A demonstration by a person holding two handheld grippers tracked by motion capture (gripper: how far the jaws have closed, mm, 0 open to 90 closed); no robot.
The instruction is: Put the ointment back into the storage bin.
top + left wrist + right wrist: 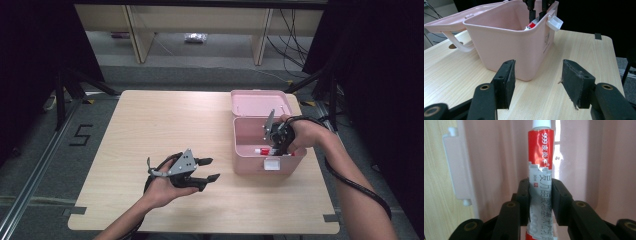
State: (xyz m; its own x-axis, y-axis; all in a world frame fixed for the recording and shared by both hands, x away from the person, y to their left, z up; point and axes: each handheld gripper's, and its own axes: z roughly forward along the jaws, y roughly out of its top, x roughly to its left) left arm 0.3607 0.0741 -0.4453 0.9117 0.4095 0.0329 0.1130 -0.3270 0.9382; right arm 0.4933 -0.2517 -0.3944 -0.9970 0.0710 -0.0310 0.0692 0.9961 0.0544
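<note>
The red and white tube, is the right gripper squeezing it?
Touching. In the right gripper view, both black pads of the right gripper press flat against the sides of the red and white tube, with no gap, inside the pink box.

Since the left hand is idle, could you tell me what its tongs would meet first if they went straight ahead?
Probably the pink box: the open left tongs point across bare table at its near wall.

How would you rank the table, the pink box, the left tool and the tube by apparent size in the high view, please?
1. table
2. pink box
3. left tool
4. tube, mostly hidden inside the box, so unsure.
</note>
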